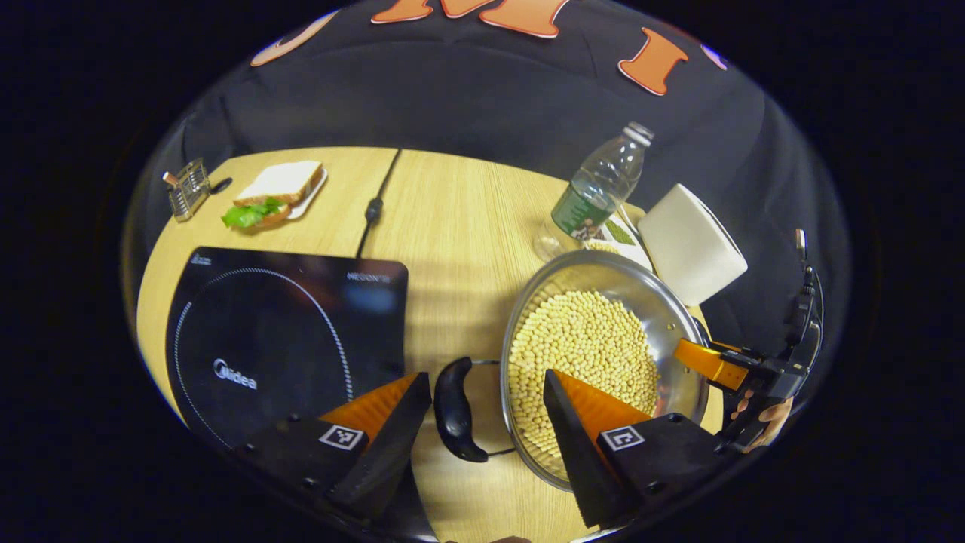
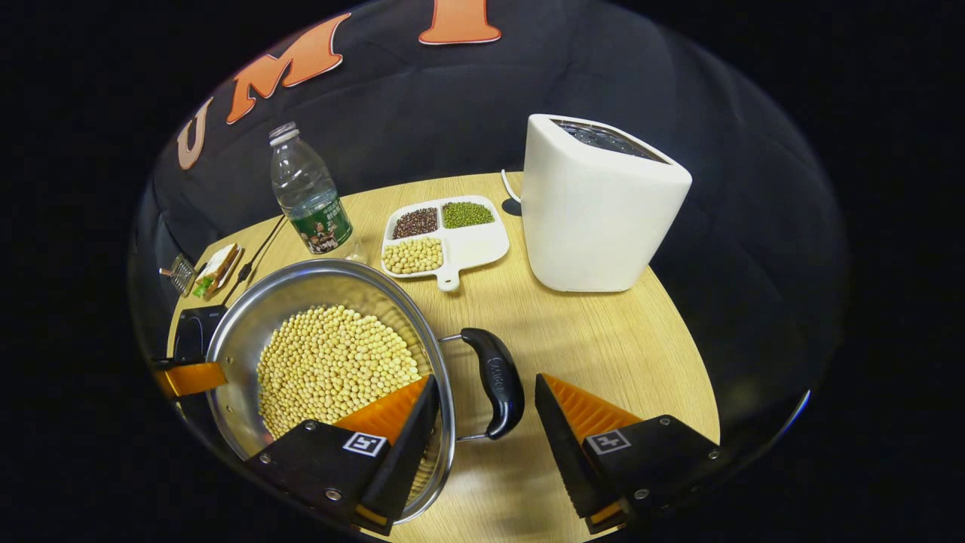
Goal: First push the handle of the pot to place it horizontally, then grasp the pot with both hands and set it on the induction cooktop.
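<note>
Left claw (image 1: 488, 392) spread wide, straddling the pot's black left handle (image 1: 454, 409); fingers clear of it. Right claw (image 2: 482, 400) likewise wide, its fingers either side of the right handle (image 2: 494, 381), no contact. Pot (image 2: 249, 332), filled with soybeans (image 2: 332, 366), sits on the tabletop (image 2: 588, 339) just beside the induction cooktop (image 1: 264, 339). White toaster (image 2: 599, 207) and water bottle (image 2: 305, 192) stand behind the pot.

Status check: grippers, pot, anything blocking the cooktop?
Left gripper open, straddling the pot's black side handle. Right gripper open around opposite handle. Steel pot of soybeans on table. Black induction cooktop unobstructed.
</note>
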